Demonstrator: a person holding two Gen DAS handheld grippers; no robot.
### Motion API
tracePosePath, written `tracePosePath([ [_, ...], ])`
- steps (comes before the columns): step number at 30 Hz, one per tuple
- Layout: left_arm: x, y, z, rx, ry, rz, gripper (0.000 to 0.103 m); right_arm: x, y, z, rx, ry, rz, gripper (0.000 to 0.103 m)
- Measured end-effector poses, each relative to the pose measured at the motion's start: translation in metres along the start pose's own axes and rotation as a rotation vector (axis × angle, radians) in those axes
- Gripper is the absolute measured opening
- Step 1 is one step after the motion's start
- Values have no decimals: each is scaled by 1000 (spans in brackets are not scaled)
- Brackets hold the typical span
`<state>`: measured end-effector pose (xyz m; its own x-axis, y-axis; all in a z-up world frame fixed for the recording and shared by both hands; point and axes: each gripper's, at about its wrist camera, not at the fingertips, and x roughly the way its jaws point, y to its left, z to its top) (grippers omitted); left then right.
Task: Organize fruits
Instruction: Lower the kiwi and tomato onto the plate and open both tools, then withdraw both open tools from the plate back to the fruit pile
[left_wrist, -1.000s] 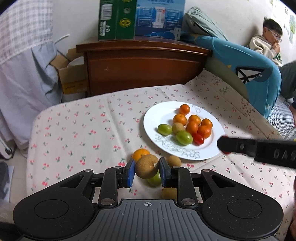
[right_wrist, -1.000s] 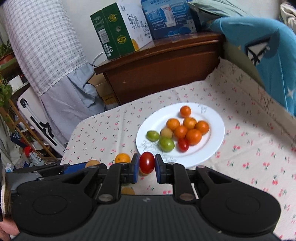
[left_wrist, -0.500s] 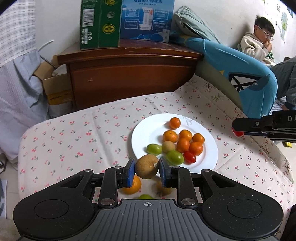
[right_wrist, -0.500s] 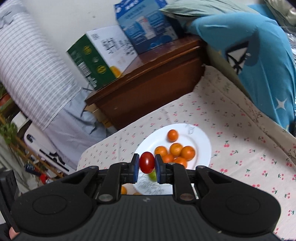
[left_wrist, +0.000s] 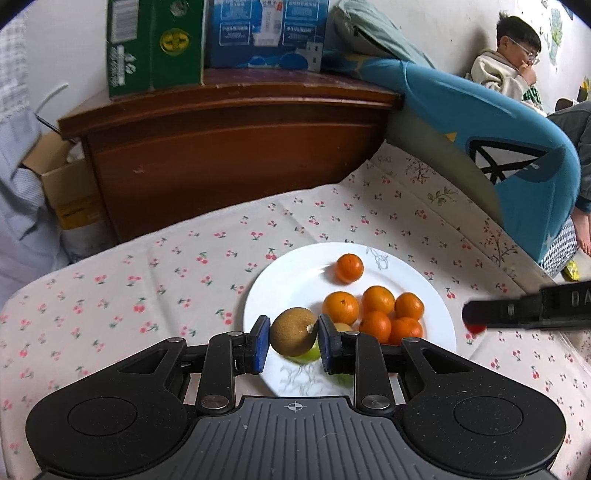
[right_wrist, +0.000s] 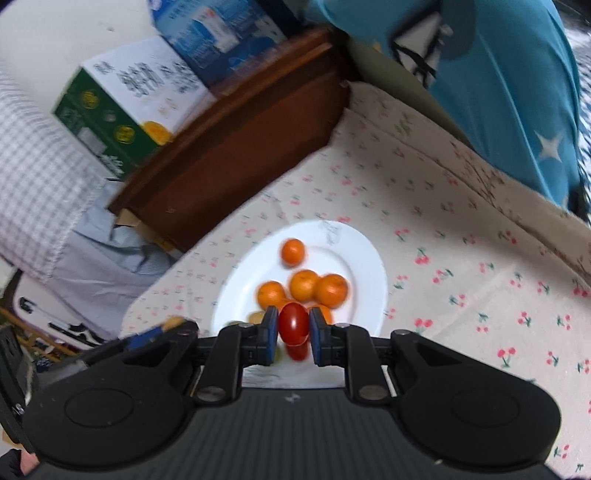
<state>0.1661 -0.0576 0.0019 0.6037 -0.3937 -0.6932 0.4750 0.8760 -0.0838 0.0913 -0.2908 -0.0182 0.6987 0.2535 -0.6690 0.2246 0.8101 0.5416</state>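
Observation:
A white plate on the cherry-print cloth holds several orange tangerines and green fruit partly hidden behind my fingers. My left gripper is shut on a brown round fruit, held over the plate's near left rim. My right gripper is shut on a red cherry tomato, held above the plate and its tangerines. The right gripper also shows in the left wrist view, at the right beside the plate.
A wooden cabinet with a green box and a blue box stands behind the table. A blue cushioned seat and a seated child are at the right. A cardboard box sits on the left.
Both grippers have moved forward over the plate with their fruits still held. The loose fruits on the cloth in front of the plate have dropped out of view.

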Motion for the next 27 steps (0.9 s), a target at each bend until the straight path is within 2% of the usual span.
tracePosePath([
  [6,29,3,8,-10,30,-11,25,18,-7,-2,39,36,-26,18],
  [9,38,2,9,-9,39,-11,26,24,-9,-2,62,41,-33,22],
  [14,35,-2,14,-5,19,-17,28,24,-11,3,88,29,-17,22],
  [16,30,-3,17,-2,8,-16,32,21,-7,4,72,16,-10,21],
  [21,11,-4,18,-19,0,4,52,15,9,2,-42,-20,-31,22],
  [26,-5,0,13,-24,1,41,58,12,24,-4,-137,-31,-24,22],
  [27,-9,1,11,-28,1,50,62,12,27,-6,-154,-31,-23,22],
])
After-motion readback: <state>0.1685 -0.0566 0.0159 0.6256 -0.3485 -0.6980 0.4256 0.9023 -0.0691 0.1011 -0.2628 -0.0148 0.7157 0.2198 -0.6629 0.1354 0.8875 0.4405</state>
